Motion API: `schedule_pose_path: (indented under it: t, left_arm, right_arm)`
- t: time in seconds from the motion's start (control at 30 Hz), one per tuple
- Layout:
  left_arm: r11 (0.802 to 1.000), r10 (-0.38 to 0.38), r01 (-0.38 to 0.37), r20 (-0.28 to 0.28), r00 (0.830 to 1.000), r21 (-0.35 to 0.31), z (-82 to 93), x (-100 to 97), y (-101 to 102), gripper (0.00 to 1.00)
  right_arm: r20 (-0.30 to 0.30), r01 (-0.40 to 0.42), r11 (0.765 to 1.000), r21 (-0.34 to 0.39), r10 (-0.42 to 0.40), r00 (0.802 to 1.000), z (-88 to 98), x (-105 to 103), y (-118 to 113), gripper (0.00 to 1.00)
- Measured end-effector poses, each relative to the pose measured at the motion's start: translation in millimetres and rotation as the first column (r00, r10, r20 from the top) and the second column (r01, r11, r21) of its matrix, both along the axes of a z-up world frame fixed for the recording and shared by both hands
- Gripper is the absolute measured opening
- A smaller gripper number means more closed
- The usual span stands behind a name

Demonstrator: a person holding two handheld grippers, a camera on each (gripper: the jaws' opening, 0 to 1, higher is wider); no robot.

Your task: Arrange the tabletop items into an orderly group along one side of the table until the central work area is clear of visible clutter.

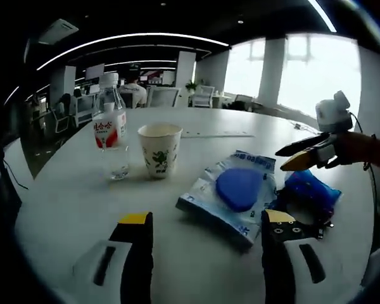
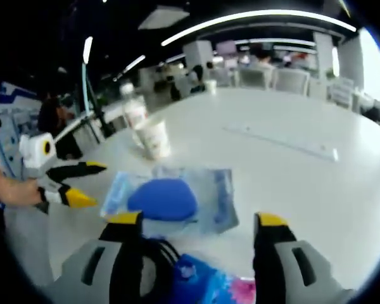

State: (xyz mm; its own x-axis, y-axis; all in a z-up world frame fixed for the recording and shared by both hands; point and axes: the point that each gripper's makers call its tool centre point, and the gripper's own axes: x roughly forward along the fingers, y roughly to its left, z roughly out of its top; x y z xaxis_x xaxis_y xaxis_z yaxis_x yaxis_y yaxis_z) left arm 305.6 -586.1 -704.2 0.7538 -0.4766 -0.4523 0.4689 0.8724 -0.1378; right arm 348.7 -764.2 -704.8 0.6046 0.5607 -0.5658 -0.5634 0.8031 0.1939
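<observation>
A clear plastic packet (image 1: 202,202) holding a blue oval pad (image 1: 239,188) lies on the white table just ahead of my left gripper (image 1: 207,221), whose jaws stand wide open and hold nothing. Further back stand a water bottle (image 1: 111,130) with a red label and a patterned paper cup (image 1: 159,149). My right gripper (image 1: 299,155) comes in from the right above a blue pouch (image 1: 311,188). In the right gripper view my right gripper (image 2: 196,221) is open, the packet (image 2: 218,190) and blue pad (image 2: 163,198) just past its tips. The blue pouch (image 2: 196,278) lies low between its jaws.
A black cable (image 1: 301,218) coils beside the blue pouch, and the cable (image 2: 155,253) also lies by my right gripper's left jaw. A long flat strip (image 2: 278,142) rests on the far table. My left gripper (image 2: 73,183) is at the left. Office chairs and desks stand beyond the table.
</observation>
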Motion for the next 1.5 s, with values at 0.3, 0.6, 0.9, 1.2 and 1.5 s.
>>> schedule_pose_path:
  t: [0.3, 0.6, 0.9, 1.2, 1.5]
  left_arm:
    - [0.999, 0.019, -0.020, -0.025, 1.000, -0.030, -1.8, -8.2, -6.2, 0.54]
    - [0.992, 0.051, -0.063, -0.112, 0.992, -0.107, -10.2, -15.2, -17.9, 0.37]
    - [0.992, 0.046, -0.064, -0.167, 0.985, -0.109, -20.3, -24.7, -24.6, 0.31]
    - [0.993, 0.025, -0.045, -0.178, 0.984, -0.110, -21.4, -28.8, -34.7, 0.25]
    - [0.996, 0.043, -0.056, -0.182, 0.982, -0.062, -30.0, -27.4, -30.5, 0.13]
  right_arm:
    - [-0.011, 0.027, 0.999, -0.039, -0.028, 1.000, -10.7, 11.3, -7.0, 0.47]
    - [-0.033, 0.030, 0.996, -0.082, -0.032, 0.999, -18.0, 12.9, -11.2, 0.36]
    - [-0.026, 0.034, 0.994, -0.100, -0.036, 0.999, -20.5, 12.1, -16.2, 0.24]
    - [0.003, 0.029, 0.989, -0.148, -0.029, 1.000, -22.3, 17.7, -16.2, 0.15]
    - [-0.014, 0.047, 0.989, -0.140, -0.050, 0.999, -24.2, 17.7, -17.7, 0.09]
